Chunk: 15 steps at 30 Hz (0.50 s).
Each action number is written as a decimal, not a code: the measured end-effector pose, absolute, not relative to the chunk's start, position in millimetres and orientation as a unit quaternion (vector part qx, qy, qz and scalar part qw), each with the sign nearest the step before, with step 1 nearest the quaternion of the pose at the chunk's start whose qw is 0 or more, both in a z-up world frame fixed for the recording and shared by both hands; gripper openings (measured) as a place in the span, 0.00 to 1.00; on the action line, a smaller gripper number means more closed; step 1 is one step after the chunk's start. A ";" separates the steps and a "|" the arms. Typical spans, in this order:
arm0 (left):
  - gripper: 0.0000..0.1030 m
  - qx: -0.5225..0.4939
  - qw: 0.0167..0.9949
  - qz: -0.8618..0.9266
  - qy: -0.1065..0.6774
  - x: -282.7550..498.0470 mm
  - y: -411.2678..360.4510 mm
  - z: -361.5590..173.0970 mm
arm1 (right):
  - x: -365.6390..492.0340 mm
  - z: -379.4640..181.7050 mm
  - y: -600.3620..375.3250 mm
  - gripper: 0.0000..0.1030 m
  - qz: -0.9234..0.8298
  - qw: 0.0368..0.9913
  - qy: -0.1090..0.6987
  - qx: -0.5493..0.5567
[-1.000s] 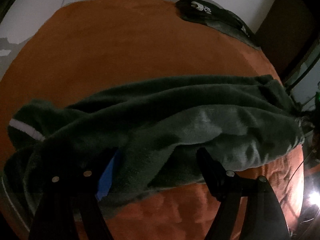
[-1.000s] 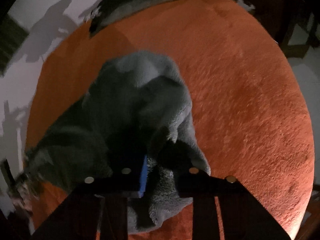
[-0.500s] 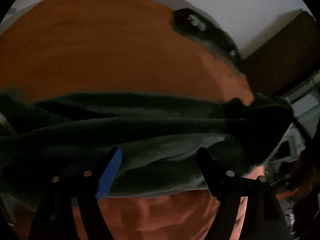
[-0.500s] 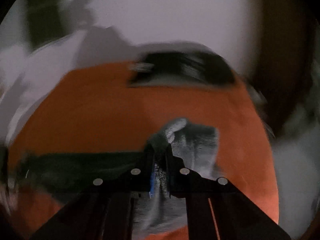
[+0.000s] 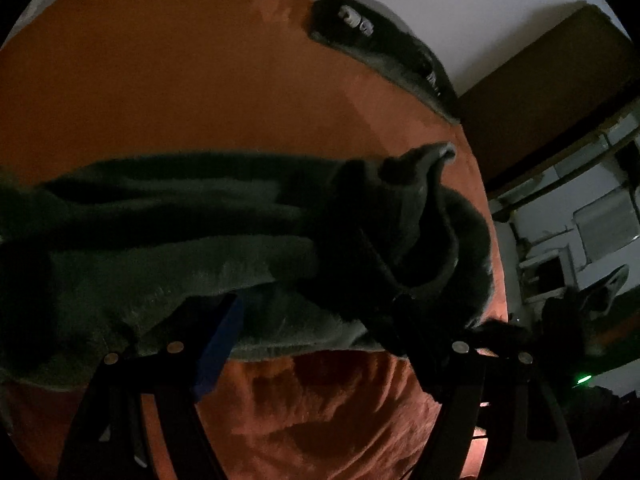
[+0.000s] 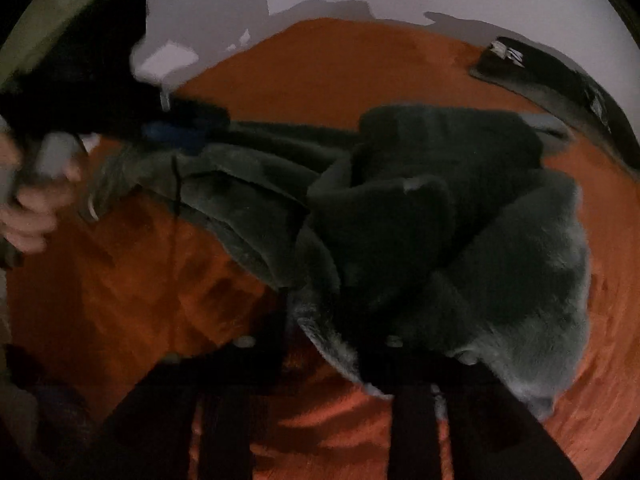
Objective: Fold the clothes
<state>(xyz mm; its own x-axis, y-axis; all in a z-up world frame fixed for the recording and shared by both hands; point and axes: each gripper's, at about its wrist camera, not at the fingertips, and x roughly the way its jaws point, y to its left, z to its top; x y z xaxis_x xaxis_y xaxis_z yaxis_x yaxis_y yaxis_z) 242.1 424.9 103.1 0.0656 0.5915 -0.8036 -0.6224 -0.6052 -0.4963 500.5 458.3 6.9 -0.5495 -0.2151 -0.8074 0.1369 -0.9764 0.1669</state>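
A dark green fleece garment (image 5: 168, 256) lies in a long band across the orange blanket (image 5: 200, 80). Its right end is folded back into a heap (image 6: 460, 216). My left gripper (image 5: 316, 316) stands wide open at the garment's near edge, with cloth lying loose between the blue-padded finger (image 5: 224, 332) and the other one. In the right wrist view that left gripper (image 6: 180, 132) sits at the garment's far left end, with a hand (image 6: 36, 200) on its handle. My right gripper (image 6: 332, 344) is opening, and a fuzzy hem (image 6: 328, 336) lies between its parted fingers.
A black folded garment with white print (image 5: 380, 52) lies at the blanket's far edge against the white wall. Dark brown furniture (image 5: 540, 92) and pale shelving (image 5: 600, 232) stand off to the right. A small green light (image 5: 584, 379) glows low on the right.
My right gripper swept sideways with the garment's end pinched, laid it over the rest, and its jaws have parted. The left gripper tilted and lifted a little, staying wide.
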 end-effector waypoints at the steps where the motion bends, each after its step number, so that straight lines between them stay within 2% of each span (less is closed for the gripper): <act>1: 0.76 -0.584 0.443 0.680 0.016 240.3 422.4 99.7 | 504.9 15.0 465.6 0.35 -0.885 0.094 -0.053 0.454; 3: 0.76 -0.590 0.441 0.677 0.016 242.8 442.8 94.7 | 517.3 27.6 481.7 0.42 -0.895 0.081 -0.072 0.433; 5: 0.76 -0.591 0.447 0.671 0.020 242.8 452.9 89.6 | 526.2 38.5 496.0 0.55 -0.903 0.067 -0.085 0.416; 10: 0.76 -0.588 0.453 0.670 0.032 238.8 478.1 82.3 | 516.6 37.7 522.7 0.56 -0.901 0.016 -0.091 0.425; 15: 0.76 -0.579 0.442 0.684 0.043 236.5 498.5 76.5 | 507.5 34.1 556.5 0.56 -0.882 0.018 -0.183 0.433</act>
